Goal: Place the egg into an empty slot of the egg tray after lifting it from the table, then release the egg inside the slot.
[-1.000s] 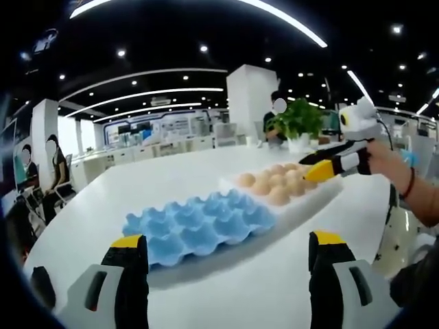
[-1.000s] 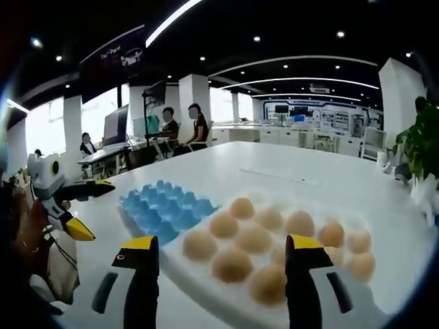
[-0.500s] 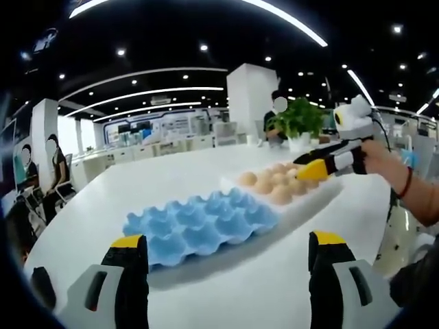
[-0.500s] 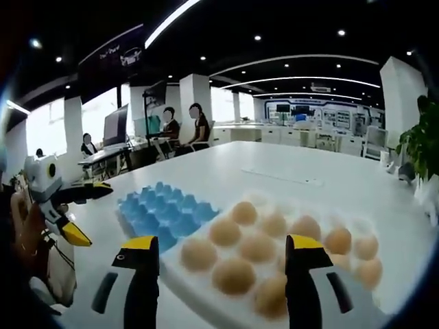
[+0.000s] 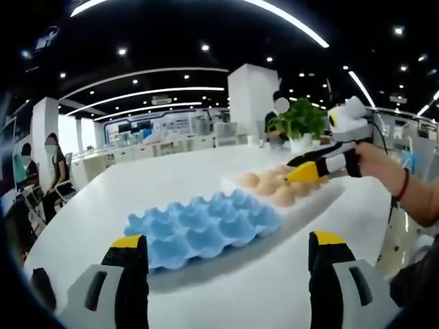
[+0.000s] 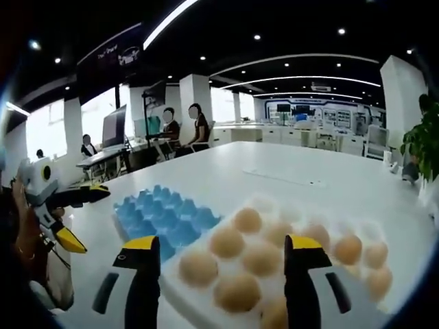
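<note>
A broad white table (image 5: pixel 171 179) takes up the middle and lower part of both views, set in a large open office with ceiling strip lights. In the left gripper view, a blue egg tray (image 5: pixel 203 226) sits at the centre of the frame, all its visible cups bare. Just beyond it toward the upper right lies a white tray (image 5: pixel 302 200) that carries the eggs (image 5: pixel 282 197), tan and packed close together. In the right gripper view the same white tray (image 6: pixel 274 205) fills the lower centre and lower right, with its eggs (image 6: pixel 229 242) in rows, and the blue egg tray (image 6: pixel 164 216) lies just to its left; whether the two trays touch I cannot tell.

A potted plant (image 5: pixel 298 120) stands at the far edge of the table in the upper right of the left gripper view. Seated people show at the left edge of that view and near a monitor in the upper left of the right gripper view.

The left gripper (image 5: pixel 226 250) stands spread wide at the bottom of its own view, nothing between its jaws. The right gripper (image 6: pixel 218 250) is likewise parted and grasping nothing, low over the eggs; in the left gripper view it reaches in from the right, held by a hand (image 5: pixel 376 166), its yellow tips just above the eggs
</note>
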Action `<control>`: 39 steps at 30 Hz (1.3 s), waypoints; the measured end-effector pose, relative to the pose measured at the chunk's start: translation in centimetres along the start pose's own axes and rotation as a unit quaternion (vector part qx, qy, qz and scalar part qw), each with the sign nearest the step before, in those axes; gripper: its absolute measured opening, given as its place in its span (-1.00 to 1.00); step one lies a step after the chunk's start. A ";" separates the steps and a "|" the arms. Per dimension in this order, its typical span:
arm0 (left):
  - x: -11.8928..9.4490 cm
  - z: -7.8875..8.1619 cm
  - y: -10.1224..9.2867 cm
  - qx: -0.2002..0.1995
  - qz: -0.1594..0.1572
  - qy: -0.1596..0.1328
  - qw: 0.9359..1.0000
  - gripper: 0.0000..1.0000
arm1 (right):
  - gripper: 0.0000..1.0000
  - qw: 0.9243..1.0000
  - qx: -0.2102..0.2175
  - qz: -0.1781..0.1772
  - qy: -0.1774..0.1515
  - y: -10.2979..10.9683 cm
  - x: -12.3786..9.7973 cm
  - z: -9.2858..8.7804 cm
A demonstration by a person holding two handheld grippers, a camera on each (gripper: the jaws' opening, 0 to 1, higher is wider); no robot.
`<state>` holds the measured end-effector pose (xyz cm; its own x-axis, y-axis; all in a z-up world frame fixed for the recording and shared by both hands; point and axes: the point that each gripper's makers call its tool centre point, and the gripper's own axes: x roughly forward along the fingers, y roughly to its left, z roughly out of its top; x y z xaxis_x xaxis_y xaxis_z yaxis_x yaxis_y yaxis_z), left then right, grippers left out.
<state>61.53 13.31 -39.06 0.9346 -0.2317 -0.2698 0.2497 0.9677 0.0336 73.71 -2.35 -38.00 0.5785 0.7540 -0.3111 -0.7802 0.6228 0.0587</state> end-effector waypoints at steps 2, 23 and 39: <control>0.0 0.0 0.0 0.002 0.001 0.001 1.000 0.98 | 0.50 1.000 -0.001 -0.001 -0.002 0.1 0.2 0.0; -0.4 -0.4 -0.5 0.004 0.005 0.013 1.000 0.98 | 0.38 0.999 -0.025 -0.031 0.005 -1.0 3.0 -0.2; -0.1 -0.4 -0.7 0.005 0.002 0.014 1.000 0.97 | 0.21 0.999 -0.003 -0.035 0.001 -1.8 4.7 0.2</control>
<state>61.11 12.66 -39.42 0.9280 -0.2256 -0.2965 0.2494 0.9674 0.0445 77.86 0.14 -39.42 0.6306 0.7084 -0.3170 -0.7398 0.6722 0.0306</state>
